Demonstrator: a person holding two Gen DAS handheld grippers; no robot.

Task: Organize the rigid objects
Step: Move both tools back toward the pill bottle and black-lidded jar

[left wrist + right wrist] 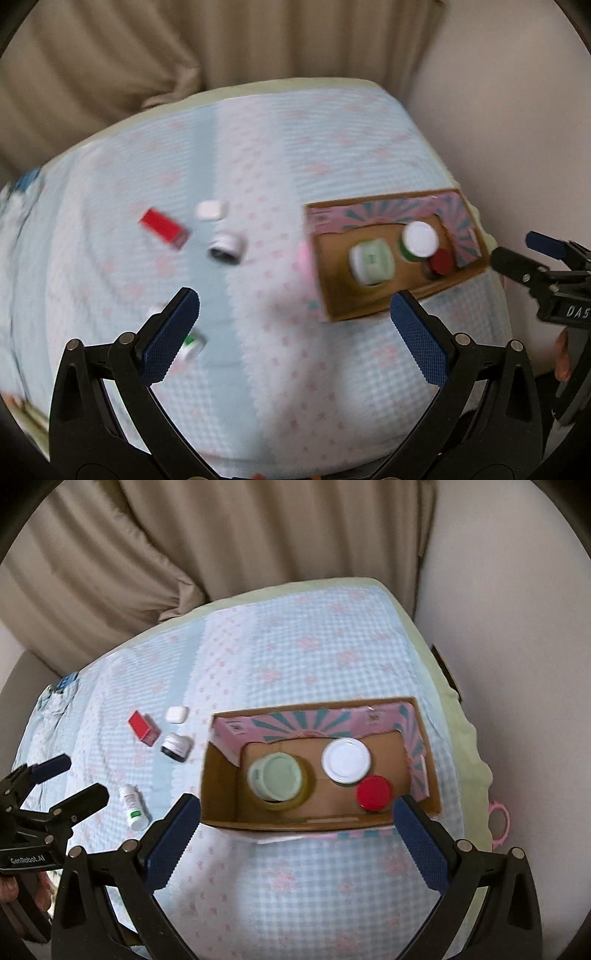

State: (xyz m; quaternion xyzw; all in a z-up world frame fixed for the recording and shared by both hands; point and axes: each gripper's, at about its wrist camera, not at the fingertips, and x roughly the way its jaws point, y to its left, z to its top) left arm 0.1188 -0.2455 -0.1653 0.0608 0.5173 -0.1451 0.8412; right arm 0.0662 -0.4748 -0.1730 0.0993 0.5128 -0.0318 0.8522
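Your left gripper (295, 332) hangs spread and empty over the white bottle (135, 807) lying on the bed beside the box (218, 779), and it may roll when pinched.

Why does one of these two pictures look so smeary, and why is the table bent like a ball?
Left wrist view: motion blur smears the red box, the small jar and the cardboard box; only the left gripper looks sharp. Right wrist view: far crisper; the white bottle shows clear edges. Both views: fisheye lenses curve the checked cloth and darken the corners; lighting is soft, without glare.
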